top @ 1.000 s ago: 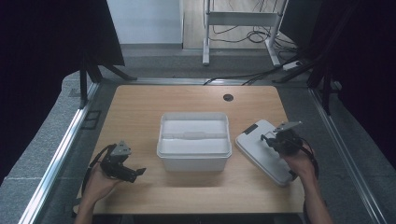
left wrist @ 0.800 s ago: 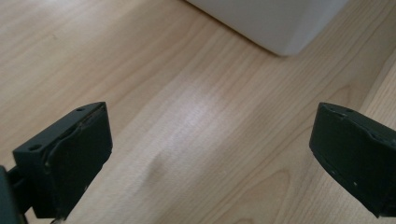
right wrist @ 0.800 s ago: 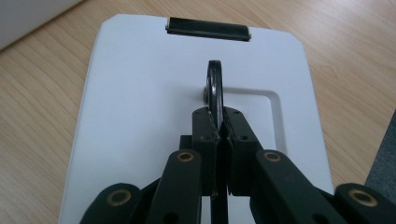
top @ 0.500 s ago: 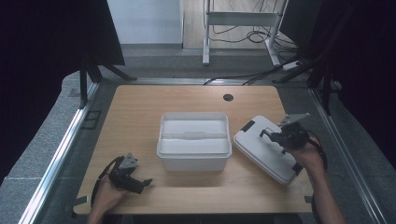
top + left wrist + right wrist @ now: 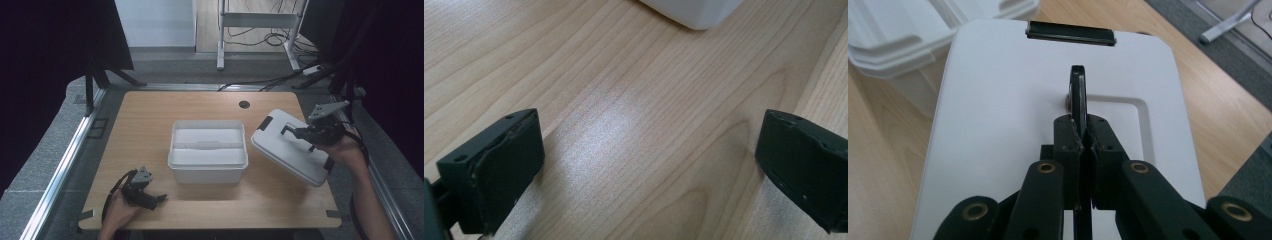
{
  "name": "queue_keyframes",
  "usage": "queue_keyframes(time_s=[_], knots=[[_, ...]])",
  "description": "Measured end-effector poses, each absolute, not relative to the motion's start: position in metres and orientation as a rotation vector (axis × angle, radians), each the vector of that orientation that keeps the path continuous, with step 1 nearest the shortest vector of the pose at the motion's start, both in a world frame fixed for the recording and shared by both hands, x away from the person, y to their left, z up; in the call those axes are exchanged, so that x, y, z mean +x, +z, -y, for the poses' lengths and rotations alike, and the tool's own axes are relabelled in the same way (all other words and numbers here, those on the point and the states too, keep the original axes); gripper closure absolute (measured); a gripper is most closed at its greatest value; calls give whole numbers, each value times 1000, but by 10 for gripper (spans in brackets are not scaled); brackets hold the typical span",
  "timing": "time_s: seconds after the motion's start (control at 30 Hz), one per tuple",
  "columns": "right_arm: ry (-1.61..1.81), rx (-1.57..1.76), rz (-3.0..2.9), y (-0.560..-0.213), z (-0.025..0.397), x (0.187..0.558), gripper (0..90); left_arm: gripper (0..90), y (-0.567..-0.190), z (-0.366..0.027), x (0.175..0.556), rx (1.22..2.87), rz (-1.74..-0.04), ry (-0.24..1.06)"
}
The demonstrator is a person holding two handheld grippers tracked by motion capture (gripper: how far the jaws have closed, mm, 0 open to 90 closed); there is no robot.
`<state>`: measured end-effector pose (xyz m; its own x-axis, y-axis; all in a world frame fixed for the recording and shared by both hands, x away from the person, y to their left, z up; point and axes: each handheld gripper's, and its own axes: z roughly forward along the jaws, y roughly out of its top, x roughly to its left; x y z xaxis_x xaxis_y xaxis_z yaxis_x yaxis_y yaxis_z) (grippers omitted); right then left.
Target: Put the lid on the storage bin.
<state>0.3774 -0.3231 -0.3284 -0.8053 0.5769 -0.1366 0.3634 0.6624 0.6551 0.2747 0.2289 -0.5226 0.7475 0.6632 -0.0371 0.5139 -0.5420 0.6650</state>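
Note:
A white open bin (image 5: 208,150) stands mid-table. To its right a white lid (image 5: 287,147) hangs tilted, its near corner low over the table. My right gripper (image 5: 295,131) is shut on the lid's thin black handle (image 5: 1078,97), which stands on edge between the pads; a black latch (image 5: 1070,33) marks the lid's (image 5: 998,100) far edge. The bin (image 5: 908,40) lies past the lid at the upper left. My left gripper (image 5: 159,198) rests low near the table's front left, open, with bare wood between its jaws (image 5: 649,165). A corner of the bin (image 5: 694,10) is ahead of it.
The wooden table (image 5: 150,115) has a round cable hole (image 5: 244,104) at the back. A metal rail (image 5: 65,160) runs along its left side, and a white frame's legs with cables (image 5: 260,40) stand on the floor behind.
My right gripper has raised the lid by its handle and carried it a little back and to the right. My left gripper has drifted right along the front edge.

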Motion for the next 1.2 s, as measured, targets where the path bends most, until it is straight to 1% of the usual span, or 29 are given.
queue_keyframes(time_s=[0.27, 0.4, 0.53, 0.9, 1.2], knots=[[944, 598, -2586, -293, 308, 379, 846, 0, -523, -229, 275, 2262, -885, 288], [978, 499, -2603, -278, 290, 381, 846, 0, -523, -229, 275, 2263, -886, 289], [1010, 388, -2637, -271, 263, 384, 846, 0, -523, -229, 274, 2262, -887, 288], [1063, 123, -2736, -280, 177, 397, 846, 0, -523, -229, 275, 2262, -886, 289], [1075, -30, -2787, -290, 122, 402, 845, 0, -523, -229, 274, 2262, -888, 290]])
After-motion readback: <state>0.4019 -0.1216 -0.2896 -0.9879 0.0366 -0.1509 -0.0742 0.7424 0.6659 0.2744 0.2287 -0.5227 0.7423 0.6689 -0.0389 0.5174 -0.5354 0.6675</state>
